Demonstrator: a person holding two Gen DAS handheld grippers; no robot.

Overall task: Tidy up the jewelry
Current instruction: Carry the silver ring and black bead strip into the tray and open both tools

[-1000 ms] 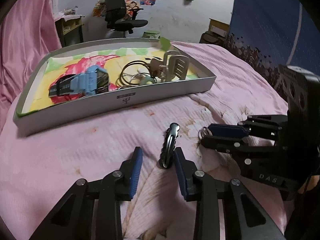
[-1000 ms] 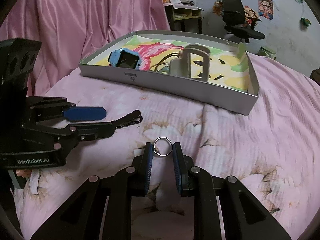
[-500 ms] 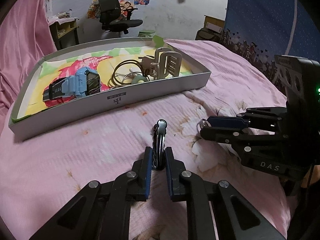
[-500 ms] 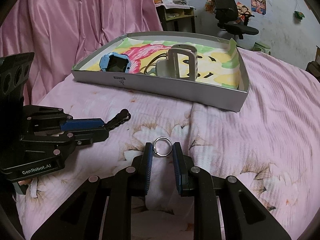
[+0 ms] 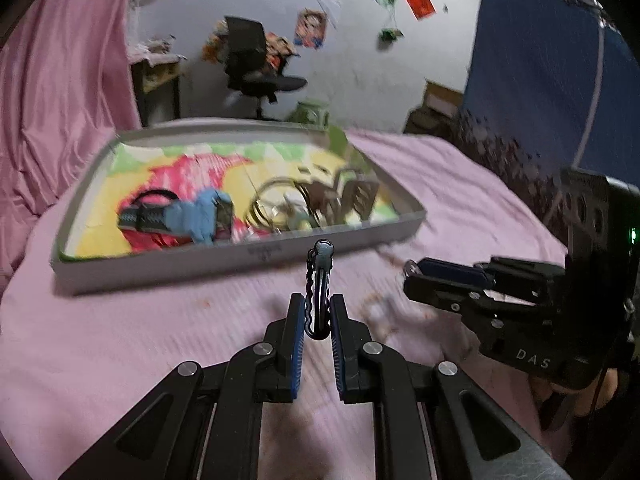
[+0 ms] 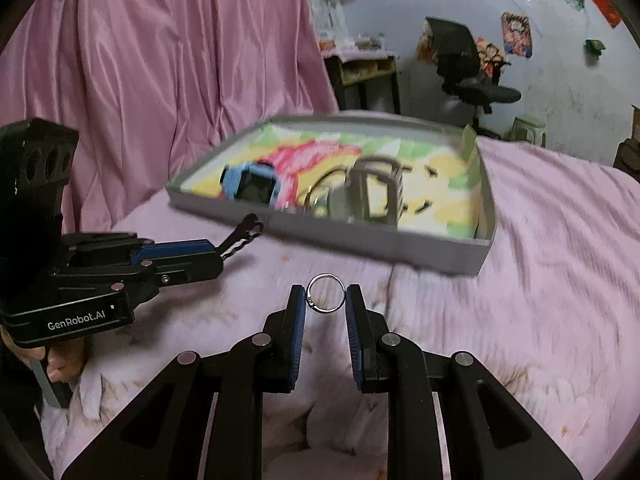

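left wrist view: a dark hair clip (image 5: 319, 280) is seen clamped between the blue pads of the left gripper (image 5: 318, 316), standing upright, its wavy black edge to the left and a rounded bluish-grey tip at the top. the clip is held clear of the pink bedspread (image 5: 120, 332), just in front of the near wall of the grey tray (image 5: 168, 266). inside the tray, on a bright yellow, pink and green lining, a blue watch (image 5: 188, 216) with a dark strap is laid to the left, thin wire hoops (image 5: 272, 204) are piled in the middle, and a beige slotted holder (image 5: 356, 198) is stood to the right; all of it is blurred. off to the right, the right gripper (image 5: 412, 274) is shown side-on, closed on something small and silver at its tip.

right wrist view: that silver thing is shown clearly as a thin, plain ring (image 6: 326, 293), pinched at its sides between the two blue pads of the right gripper (image 6: 326, 300) and held up above the bedspread (image 6: 540, 300). a tiny joint or stone is glimpsed on its lower left edge; which it is cannot be told. the left gripper (image 6: 224, 254) is seen at the left with the clip (image 6: 244, 236) poking out toward the tray (image 6: 400, 246). a hand (image 6: 60, 364) is glimpsed beneath it.
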